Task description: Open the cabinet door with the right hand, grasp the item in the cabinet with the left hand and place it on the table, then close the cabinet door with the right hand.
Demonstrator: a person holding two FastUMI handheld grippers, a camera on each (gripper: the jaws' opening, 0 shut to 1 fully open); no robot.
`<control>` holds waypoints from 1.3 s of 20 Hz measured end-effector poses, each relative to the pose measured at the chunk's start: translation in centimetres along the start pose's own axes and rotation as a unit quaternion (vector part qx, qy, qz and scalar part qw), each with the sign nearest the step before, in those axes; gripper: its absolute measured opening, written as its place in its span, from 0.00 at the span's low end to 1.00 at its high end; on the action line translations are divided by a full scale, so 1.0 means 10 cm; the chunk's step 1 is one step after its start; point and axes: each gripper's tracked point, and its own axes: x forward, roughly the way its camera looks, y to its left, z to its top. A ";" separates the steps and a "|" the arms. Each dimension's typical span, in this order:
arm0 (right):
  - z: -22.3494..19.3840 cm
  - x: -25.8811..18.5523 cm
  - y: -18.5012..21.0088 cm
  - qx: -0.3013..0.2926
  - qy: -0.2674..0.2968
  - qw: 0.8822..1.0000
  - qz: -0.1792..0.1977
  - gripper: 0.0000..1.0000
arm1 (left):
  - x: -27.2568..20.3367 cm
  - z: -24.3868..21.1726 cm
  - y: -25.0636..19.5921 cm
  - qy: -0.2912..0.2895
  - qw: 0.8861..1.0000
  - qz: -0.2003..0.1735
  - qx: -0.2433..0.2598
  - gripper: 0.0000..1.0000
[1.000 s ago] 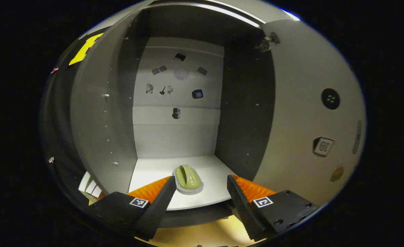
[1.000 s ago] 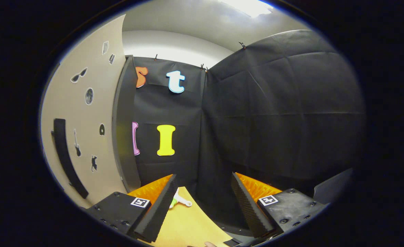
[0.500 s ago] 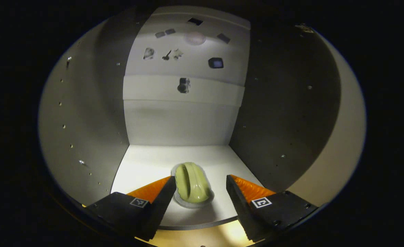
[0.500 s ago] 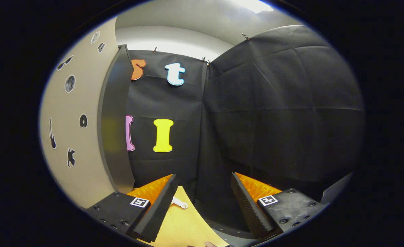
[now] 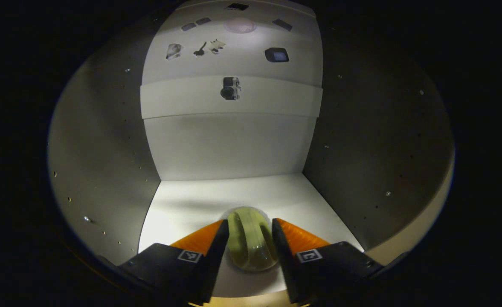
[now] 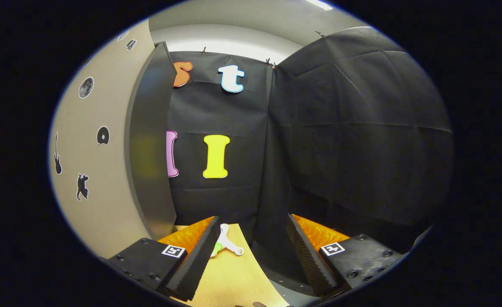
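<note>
Left gripper [image 5: 250, 245] straddles the green item [image 5: 251, 247] on the cabinet floor [image 5: 191, 204], fingers nearly touching it; close squarely before lifting. Right gripper [image 6: 251, 251] hangs wide, empty.

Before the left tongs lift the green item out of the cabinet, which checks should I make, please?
1. Item between the fingers of the left tongs: ok.
2. Both fingers pressing on it: cannot tell; they flank it closely.
3. Item resting on the cabinet floor: ok, not yet lifted.
4. Door open for the way out: ok.
5. Right tongs open and holding nothing: ok.
6. Free spot on the table: ok; a small white tool lies farther back.
</note>
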 end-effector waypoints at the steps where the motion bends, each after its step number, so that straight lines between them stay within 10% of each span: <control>1: -0.02 0.01 0.01 -0.003 0.000 1.000 0.002 0.98 | 0.04 -0.06 0.01 0.014 1.000 0.004 -0.002 0.56; 7: -0.02 0.06 0.01 0.001 0.002 1.000 0.012 0.96 | 0.10 -0.03 0.06 0.007 1.000 0.024 0.000 0.24; 26: 0.16 -0.18 0.39 0.018 -0.024 0.997 0.078 0.96 | -1.58 -0.33 0.15 -0.071 0.993 0.020 -0.088 0.22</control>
